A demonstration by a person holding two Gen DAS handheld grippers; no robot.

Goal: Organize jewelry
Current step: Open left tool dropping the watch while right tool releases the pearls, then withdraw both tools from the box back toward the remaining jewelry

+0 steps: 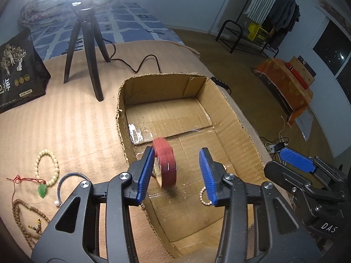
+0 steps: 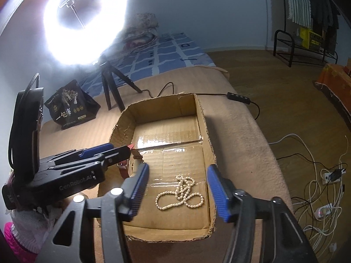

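Observation:
A cardboard box (image 1: 158, 87) lies open on the tan bed cover. My left gripper (image 1: 177, 166) hangs open over its near left corner. A red bangle (image 1: 166, 162), blurred, stands on edge between the fingers next to the left pad; the right pad is well clear of it. My right gripper (image 2: 178, 167) is open above a white pearl necklace (image 2: 182, 190) that lies loose on the floor of the box (image 2: 162, 105). A cream bead bracelet (image 1: 47, 166), a green pendant (image 1: 42, 190), a silver cuff (image 1: 65, 182) and brown beads (image 1: 26, 217) lie on the cover to the box's left.
A black tripod (image 1: 87, 43) with a bright ring light (image 2: 85, 19) stands behind the box, its cable trailing across the cover. A black printed bag (image 1: 17, 72) sits at the back left. The bed edge drops off on the right to a floor with cords and power strips (image 2: 324, 175).

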